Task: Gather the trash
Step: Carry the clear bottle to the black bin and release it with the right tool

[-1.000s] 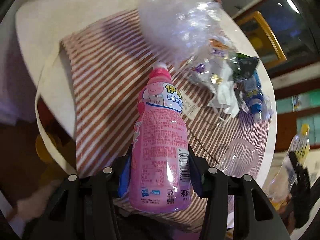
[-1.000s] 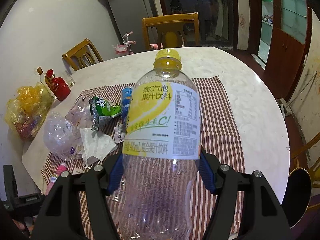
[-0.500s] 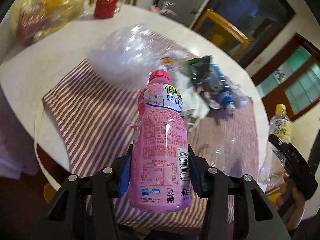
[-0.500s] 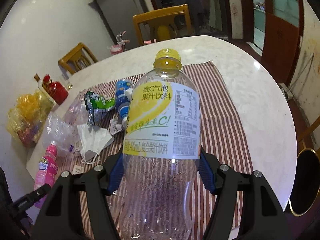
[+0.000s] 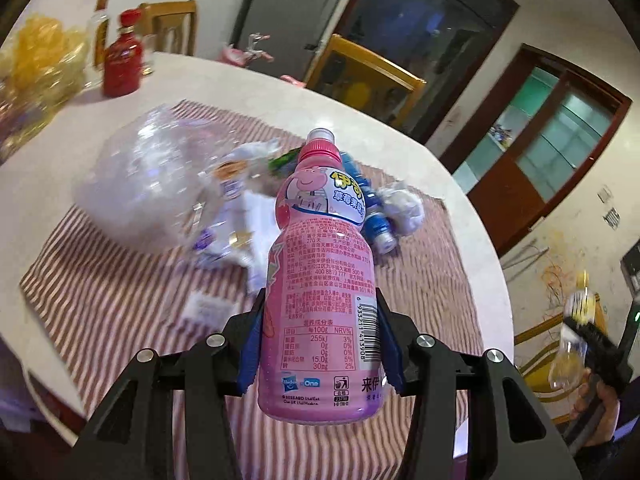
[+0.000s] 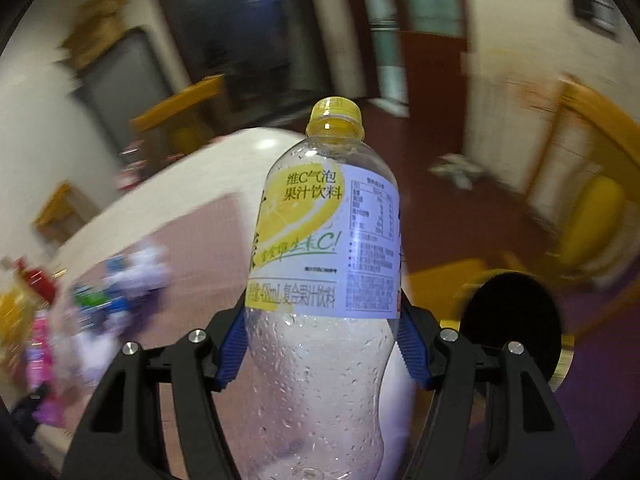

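My left gripper (image 5: 316, 344) is shut on a pink drink bottle (image 5: 320, 276), its blue pads pressing both sides, held above the near edge of a round table (image 5: 476, 216). My right gripper (image 6: 324, 344) is shut on a clear, empty bottle with a yellow cap and yellow label (image 6: 328, 240); it shows blurred at the far right of the left wrist view as the clear bottle (image 5: 576, 336). On the striped cloth (image 5: 120, 292) lie a crumpled clear plastic bag (image 5: 144, 180), a blue bottle (image 5: 376, 220), a white wad (image 5: 404, 204) and wrappers.
A red bottle (image 5: 122, 60) and a yellow bag (image 5: 44, 64) stand at the table's far left. Wooden chairs (image 5: 360, 76) ring the table. Beside the table, a round black bin with a gold rim (image 6: 512, 328) sits on the floor near a yellow chair (image 6: 592, 216).
The right gripper swung quickly right, away from the table and toward the black bin, its view now blurred. The left gripper rose and rolled level, bringing the far side of the table into view.
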A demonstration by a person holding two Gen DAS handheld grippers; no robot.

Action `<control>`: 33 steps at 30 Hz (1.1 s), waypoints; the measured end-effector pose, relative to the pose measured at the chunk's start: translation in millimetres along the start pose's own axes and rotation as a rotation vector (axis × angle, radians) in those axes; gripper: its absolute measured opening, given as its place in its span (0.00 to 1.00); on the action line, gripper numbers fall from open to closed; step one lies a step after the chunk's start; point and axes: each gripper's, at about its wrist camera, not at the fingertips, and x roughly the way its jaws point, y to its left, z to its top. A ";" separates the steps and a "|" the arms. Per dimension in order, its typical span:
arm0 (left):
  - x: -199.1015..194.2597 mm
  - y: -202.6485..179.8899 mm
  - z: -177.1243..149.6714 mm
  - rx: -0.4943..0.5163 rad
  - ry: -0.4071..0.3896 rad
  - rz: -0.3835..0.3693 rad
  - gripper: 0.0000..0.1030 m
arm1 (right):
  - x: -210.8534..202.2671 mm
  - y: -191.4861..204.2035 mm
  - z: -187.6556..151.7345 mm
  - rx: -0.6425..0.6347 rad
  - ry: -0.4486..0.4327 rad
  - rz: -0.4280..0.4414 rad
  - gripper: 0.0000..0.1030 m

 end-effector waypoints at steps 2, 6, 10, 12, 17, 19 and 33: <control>4.6 -12.3 5.8 0.020 -0.016 -0.010 0.47 | 9.5 -45.6 -1.5 0.052 0.022 -0.097 0.62; 12.2 -34.8 15.7 0.054 -0.043 -0.030 0.47 | 43.3 -119.6 -17.2 0.148 0.104 -0.231 0.62; 16.9 -63.5 20.6 0.103 -0.058 -0.054 0.47 | 83.6 -170.8 -40.5 0.224 0.213 -0.303 0.62; 19.5 -77.0 21.5 0.121 -0.057 -0.065 0.47 | 102.2 -186.0 -51.0 0.256 0.261 -0.306 0.63; 24.7 -112.7 16.3 0.183 -0.048 -0.091 0.47 | 141.7 -209.2 -69.7 0.285 0.349 -0.316 0.83; 27.3 -125.8 13.0 0.209 -0.040 -0.107 0.47 | 146.9 -215.0 -73.4 0.300 0.368 -0.320 0.85; 78.9 -320.6 -87.4 0.535 0.171 -0.438 0.47 | 20.8 -240.3 -72.6 0.480 0.066 -0.226 0.85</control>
